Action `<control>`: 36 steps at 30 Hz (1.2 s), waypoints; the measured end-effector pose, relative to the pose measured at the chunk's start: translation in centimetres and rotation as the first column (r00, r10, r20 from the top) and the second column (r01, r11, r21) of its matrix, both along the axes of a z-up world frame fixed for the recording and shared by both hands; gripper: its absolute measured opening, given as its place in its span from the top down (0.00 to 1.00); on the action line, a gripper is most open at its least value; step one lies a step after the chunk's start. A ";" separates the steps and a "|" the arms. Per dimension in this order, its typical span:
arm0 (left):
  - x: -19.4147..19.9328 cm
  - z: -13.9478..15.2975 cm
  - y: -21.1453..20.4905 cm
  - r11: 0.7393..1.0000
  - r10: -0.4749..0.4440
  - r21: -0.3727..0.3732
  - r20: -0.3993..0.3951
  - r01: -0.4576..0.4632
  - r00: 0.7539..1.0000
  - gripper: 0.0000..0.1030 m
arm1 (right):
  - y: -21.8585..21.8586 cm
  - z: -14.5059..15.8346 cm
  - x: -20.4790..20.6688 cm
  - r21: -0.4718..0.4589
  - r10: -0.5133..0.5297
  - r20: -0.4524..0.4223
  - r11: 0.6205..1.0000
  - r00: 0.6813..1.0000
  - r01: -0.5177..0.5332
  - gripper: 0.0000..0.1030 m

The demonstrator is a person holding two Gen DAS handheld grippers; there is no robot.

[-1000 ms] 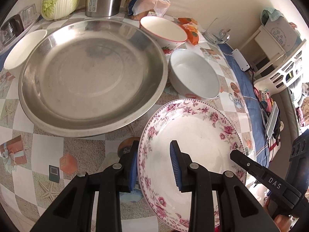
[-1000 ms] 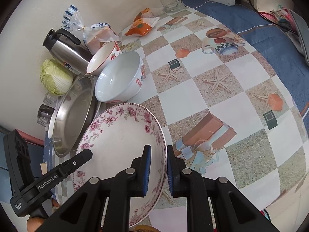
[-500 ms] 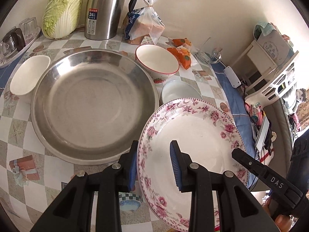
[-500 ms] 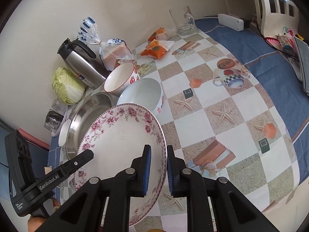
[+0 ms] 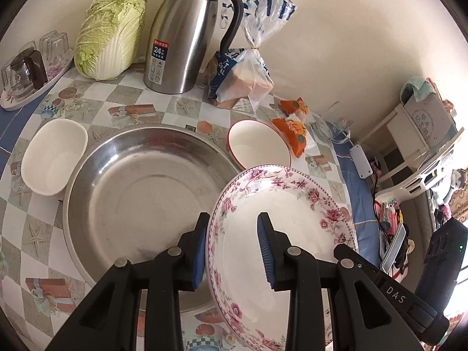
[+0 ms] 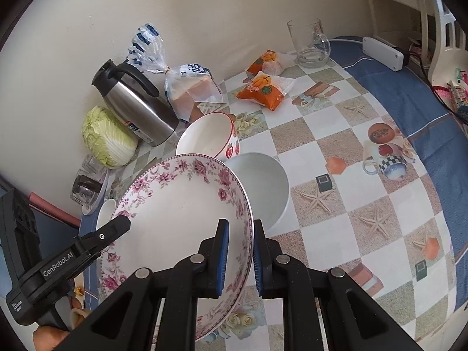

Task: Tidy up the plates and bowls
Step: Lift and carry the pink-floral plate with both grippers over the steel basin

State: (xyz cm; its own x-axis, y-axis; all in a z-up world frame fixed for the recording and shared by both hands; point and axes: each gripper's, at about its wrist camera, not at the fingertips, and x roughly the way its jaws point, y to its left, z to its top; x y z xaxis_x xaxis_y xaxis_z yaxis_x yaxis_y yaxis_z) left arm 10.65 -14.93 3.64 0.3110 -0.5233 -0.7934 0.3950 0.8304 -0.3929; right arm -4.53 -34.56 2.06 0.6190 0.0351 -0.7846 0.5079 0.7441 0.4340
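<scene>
A floral-rimmed white plate is lifted above the table, held by both grippers on opposite rims. My left gripper straddles its left rim, its blue pads wider apart than the rim is thick. My right gripper is shut on its right rim. A large steel basin lies below and to the left. A red-rimmed bowl and a white bowl stand beyond the plate. A small white dish sits left of the basin.
At the wall stand a steel thermos, a cabbage, bagged bread, orange snack packs and a glass mug. A tray of glasses is far left. A white rack stands right of the table.
Both grippers have lifted the floral plate off the table and raised it higher; the table and bowls now look farther below. The grip on the plate is unchanged.
</scene>
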 end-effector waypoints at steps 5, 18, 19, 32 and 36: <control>2.0 -0.8 1.5 0.998 0.067 0.009 0.011 -0.067 0.998 0.68 | 0.5 -0.2 3.3 -0.010 0.031 0.001 0.999 1.000 -0.031 0.84; 4.4 -1.7 7.4 0.978 0.210 -0.003 0.006 -0.210 0.978 0.68 | 5.2 -2.2 8.8 -0.027 0.160 -0.010 0.987 0.987 -0.160 0.84; 4.5 -1.8 7.9 0.976 0.220 -0.004 0.003 -0.220 0.976 0.68 | 5.5 -2.3 9.0 -0.026 0.166 -0.009 0.986 0.986 -0.167 0.84; 5.9 -3.3 10.5 0.960 0.281 0.003 -0.031 -0.281 0.959 0.68 | 8.5 -4.2 11.4 0.021 0.221 -0.013 0.975 0.975 -0.221 0.84; 6.5 -4.4 10.4 0.960 0.279 0.001 -0.060 -0.279 0.958 0.68 | 8.5 -4.6 12.0 0.009 0.224 -0.032 0.975 0.974 -0.224 0.84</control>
